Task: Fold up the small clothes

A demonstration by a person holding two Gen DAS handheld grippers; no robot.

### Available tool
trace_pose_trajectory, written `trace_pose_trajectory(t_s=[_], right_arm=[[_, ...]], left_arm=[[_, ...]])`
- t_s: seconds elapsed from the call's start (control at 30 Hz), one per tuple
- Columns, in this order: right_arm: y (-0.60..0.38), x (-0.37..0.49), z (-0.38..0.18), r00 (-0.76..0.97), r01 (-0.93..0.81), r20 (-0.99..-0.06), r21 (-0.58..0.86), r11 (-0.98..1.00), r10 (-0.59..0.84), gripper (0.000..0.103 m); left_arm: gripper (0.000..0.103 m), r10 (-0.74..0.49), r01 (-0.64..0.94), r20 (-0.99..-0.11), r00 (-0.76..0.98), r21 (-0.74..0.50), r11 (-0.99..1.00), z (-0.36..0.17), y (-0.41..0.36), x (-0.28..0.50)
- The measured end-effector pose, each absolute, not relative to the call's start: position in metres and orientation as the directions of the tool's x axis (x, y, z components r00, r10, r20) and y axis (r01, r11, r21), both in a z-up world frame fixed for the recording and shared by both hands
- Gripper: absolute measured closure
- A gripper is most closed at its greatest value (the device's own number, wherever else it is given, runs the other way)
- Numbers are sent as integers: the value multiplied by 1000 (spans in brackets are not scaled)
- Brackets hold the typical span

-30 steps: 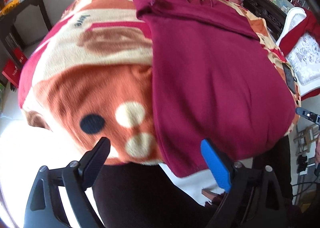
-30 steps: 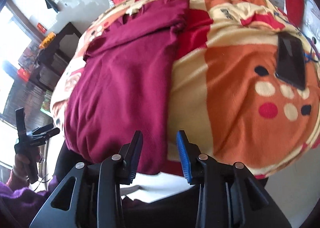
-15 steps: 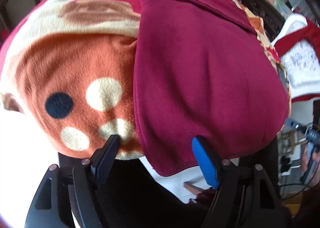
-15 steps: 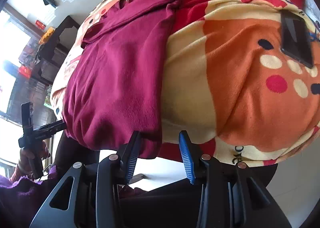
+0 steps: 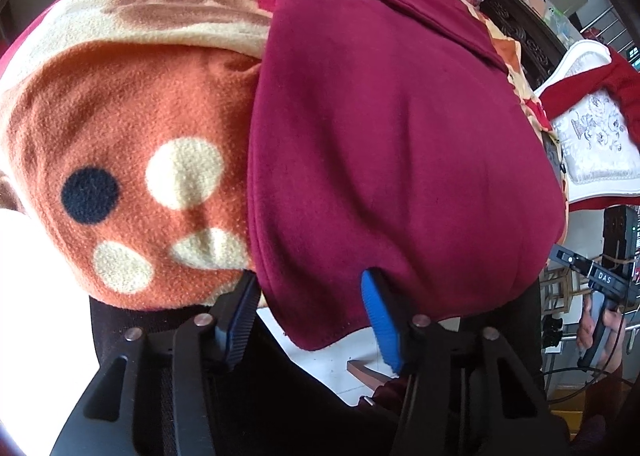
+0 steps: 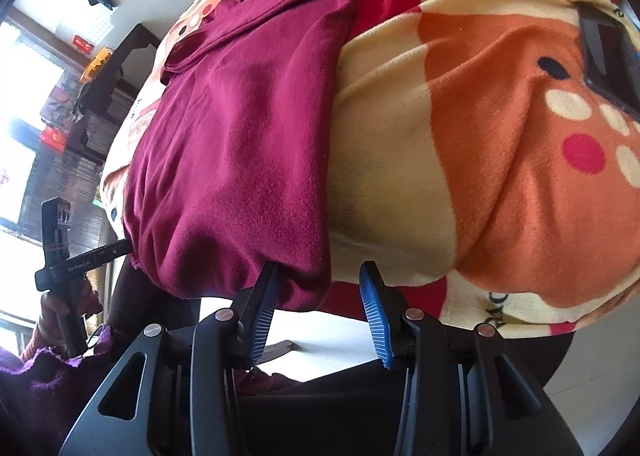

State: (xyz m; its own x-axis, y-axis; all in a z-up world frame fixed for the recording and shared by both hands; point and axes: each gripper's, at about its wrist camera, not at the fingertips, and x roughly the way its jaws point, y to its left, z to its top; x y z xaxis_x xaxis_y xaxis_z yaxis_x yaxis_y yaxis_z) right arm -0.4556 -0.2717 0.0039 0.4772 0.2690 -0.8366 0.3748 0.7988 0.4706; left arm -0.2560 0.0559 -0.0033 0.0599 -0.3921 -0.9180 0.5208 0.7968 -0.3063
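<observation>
A maroon garment [image 5: 392, 144] lies lengthwise on an orange spotted blanket [image 5: 120, 136], its hem hanging over the near edge. My left gripper [image 5: 308, 280] is at the hem's left corner. Its jaws are closing with the cloth between them, the blue fingertip [image 5: 370, 284] tucked under the hem, the pads not pressing. In the right wrist view the garment [image 6: 248, 128] has my right gripper [image 6: 319, 268] at its right hem corner. That gripper is open, one fingertip [image 6: 268, 280] under the cloth and the other beside it over the blanket [image 6: 480, 136].
A dark phone [image 6: 608, 52] lies on the blanket at the far right. A white cushioned chair [image 5: 592, 136] with red cloth stands to the right of the bed, and a dark cabinet [image 6: 120, 68] to the left. The person's dark-trousered legs are below the near edge.
Both grippers have sunk toward the near hem. The left jaws have narrowed around the hem's left corner. The right jaws have widened slightly at the right corner.
</observation>
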Motion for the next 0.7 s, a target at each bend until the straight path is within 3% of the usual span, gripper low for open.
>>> trace_pose_trajectory(t_s=[0.1,0.13,0.2,0.7], right_arm=[[-273,-456,1,495,362,-819,497,788,289,86],[-273,-457,2,500,352,-812,510,785,303,99],[-270,-458,6,508,325,-801,518,792,316,103],[-289,-462,102,709,138,-608,616,776,357,103]], left_arm=[[61,-404,520,-914,48,-322,791,-2,56,-256],[64,-400,525,-915,48,-317,790,-2,55,-256],[89,-365,541,-928,74,-270,796,3,55,-258],[95,-470,621,-862,187,-267,737,85,55,-257]])
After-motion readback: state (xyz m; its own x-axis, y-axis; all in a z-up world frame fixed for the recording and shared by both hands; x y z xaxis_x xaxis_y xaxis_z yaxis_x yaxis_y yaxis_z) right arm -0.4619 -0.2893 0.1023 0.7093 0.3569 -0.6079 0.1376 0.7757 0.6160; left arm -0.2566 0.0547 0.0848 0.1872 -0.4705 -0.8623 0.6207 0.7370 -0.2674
